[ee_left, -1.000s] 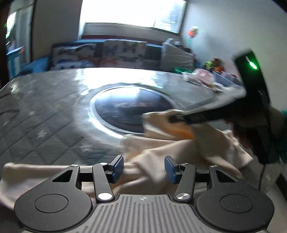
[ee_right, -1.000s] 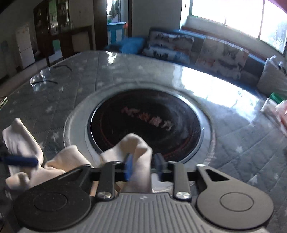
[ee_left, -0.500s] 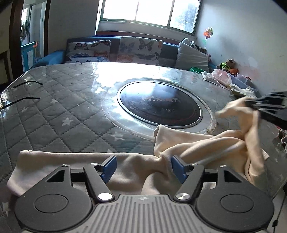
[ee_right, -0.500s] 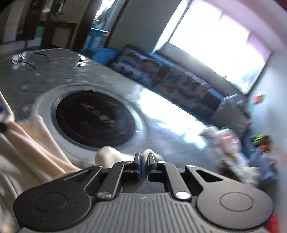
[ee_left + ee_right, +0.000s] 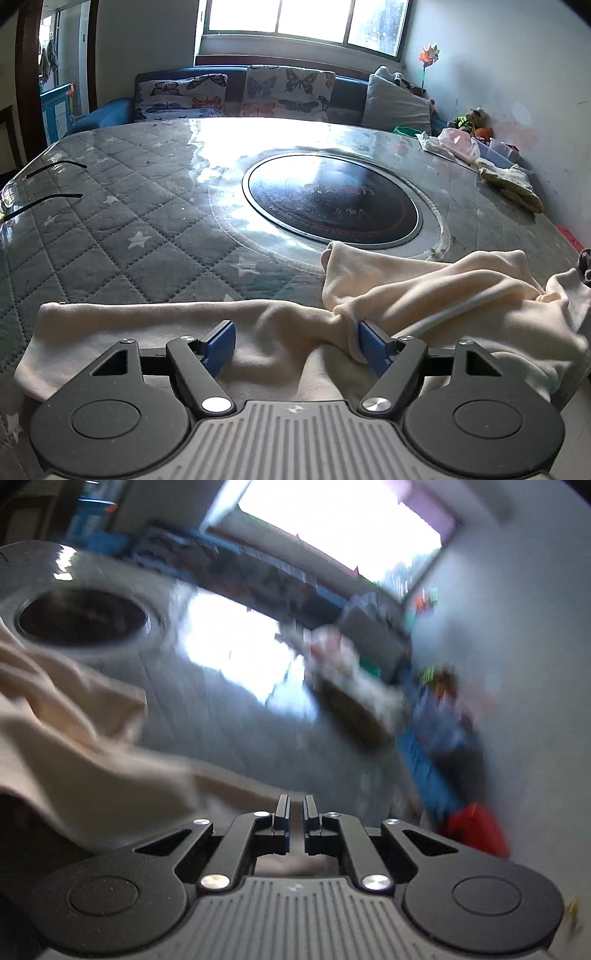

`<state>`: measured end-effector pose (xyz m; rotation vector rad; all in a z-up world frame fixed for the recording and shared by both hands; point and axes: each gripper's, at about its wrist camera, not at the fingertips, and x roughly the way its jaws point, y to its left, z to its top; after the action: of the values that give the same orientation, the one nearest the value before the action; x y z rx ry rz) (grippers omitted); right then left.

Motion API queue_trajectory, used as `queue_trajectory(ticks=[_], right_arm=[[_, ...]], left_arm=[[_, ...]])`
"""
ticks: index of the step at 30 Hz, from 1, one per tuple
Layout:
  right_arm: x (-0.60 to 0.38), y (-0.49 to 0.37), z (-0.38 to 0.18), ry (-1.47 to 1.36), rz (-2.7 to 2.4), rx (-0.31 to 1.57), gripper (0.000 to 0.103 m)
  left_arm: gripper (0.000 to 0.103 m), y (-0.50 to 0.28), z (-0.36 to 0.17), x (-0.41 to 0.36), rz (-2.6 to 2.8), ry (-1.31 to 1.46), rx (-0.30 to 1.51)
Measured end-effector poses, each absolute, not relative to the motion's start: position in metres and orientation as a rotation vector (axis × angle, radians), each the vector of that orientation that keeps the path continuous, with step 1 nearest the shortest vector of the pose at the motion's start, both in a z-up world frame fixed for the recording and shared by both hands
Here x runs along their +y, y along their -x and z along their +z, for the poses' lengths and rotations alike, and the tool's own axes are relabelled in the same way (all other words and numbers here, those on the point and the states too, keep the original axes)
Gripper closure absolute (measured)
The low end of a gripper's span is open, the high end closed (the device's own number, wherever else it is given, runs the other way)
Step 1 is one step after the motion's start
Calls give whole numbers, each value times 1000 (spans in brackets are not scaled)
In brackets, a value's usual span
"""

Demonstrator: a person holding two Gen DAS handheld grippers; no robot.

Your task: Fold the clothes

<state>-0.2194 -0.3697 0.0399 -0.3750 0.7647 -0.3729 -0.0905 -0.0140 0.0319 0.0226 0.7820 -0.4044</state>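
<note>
A cream garment (image 5: 424,302) lies rumpled along the near edge of the quilted grey table (image 5: 122,221). Its left part lies flat and its right part is bunched, reaching off the right edge. My left gripper (image 5: 297,347) is open just above the cloth, with a fold touching its right blue pad. In the blurred right wrist view the same garment (image 5: 74,738) spreads to the left. My right gripper (image 5: 296,812) has its jaws nearly together with a thin gap. Cloth shows behind the fingers, but I cannot tell whether they pinch it.
A round dark hotplate (image 5: 332,201) is set in the table's middle. Black cables (image 5: 55,168) lie at the far left. Bags and a yellowish cloth (image 5: 513,182) sit at the far right. A sofa with butterfly cushions (image 5: 236,94) stands behind.
My right gripper has swung away to the right with the garment's end and left the left wrist view. The bunched cloth has dropped onto the table's right side. My left gripper stayed open over the cloth.
</note>
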Motion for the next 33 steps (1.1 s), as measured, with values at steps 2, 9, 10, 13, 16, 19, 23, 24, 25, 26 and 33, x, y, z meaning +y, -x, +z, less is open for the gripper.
queue_trajectory(ticks=[2, 9, 10, 13, 16, 19, 23, 24, 25, 26, 33], right_arm=[[-380, 223, 32, 314, -378, 794, 97], [-374, 199, 66, 113, -205, 699, 80], [-373, 191, 66, 71, -163, 703, 78], [-368, 167, 62, -62, -49, 724, 73], [-369, 141, 52, -145, 0, 748, 72], [-375, 124, 40, -202, 9, 782, 72], [-378, 115, 30, -274, 33, 821, 72], [-377, 116, 29, -277, 38, 824, 72], [-377, 114, 28, -272, 39, 827, 72], [-376, 112, 27, -267, 41, 830, 72], [-373, 104, 26, -257, 79, 835, 82]], left_arm=[[27, 90, 36, -14, -408, -29, 782], [26, 78, 56, -20, -410, -21, 746], [26, 74, 58, -22, -411, -18, 742], [25, 60, 59, -32, -425, -19, 748], [25, 41, 55, -45, -435, -30, 766], [27, 24, 47, -56, -451, -30, 801], [42, 11, 37, -65, -493, -31, 844], [49, 10, 35, -67, -507, -31, 856], [53, 8, 32, -69, -521, -31, 867], [58, 7, 30, -71, -532, -33, 875], [87, 8, 30, -74, -557, -29, 860]])
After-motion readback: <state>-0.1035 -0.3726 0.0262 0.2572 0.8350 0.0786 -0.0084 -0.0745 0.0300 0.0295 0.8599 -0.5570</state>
